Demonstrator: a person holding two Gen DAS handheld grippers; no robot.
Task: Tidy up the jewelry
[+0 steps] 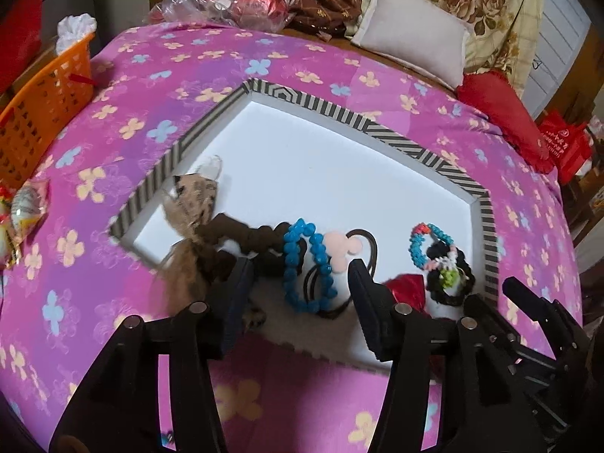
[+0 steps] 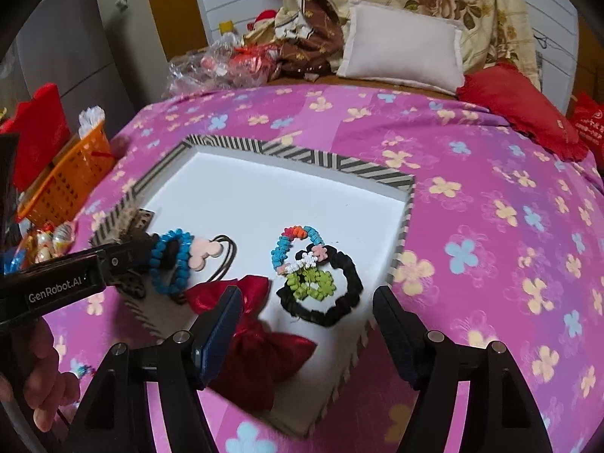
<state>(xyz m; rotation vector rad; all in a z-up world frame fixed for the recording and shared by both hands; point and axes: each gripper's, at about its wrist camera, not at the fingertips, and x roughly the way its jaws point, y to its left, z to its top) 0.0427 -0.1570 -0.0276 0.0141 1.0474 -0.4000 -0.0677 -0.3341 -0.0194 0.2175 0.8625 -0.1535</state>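
Right wrist: right gripper (image 2: 305, 336) open, red bow (image 2: 260, 343)

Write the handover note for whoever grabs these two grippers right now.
Left gripper: open, nothing held, over the blue bead bracelet and brown scrunchie.
Right gripper: open, nothing held, over the red bow and black scrunchie.
Everything sits inside the striped tray on the pink bedspread: also a multicolour bead bracelet, green bead piece, pink-charm hair tie.
Done: pieces gathered at the tray's near end.
Left: items overlap; separating them seems next.
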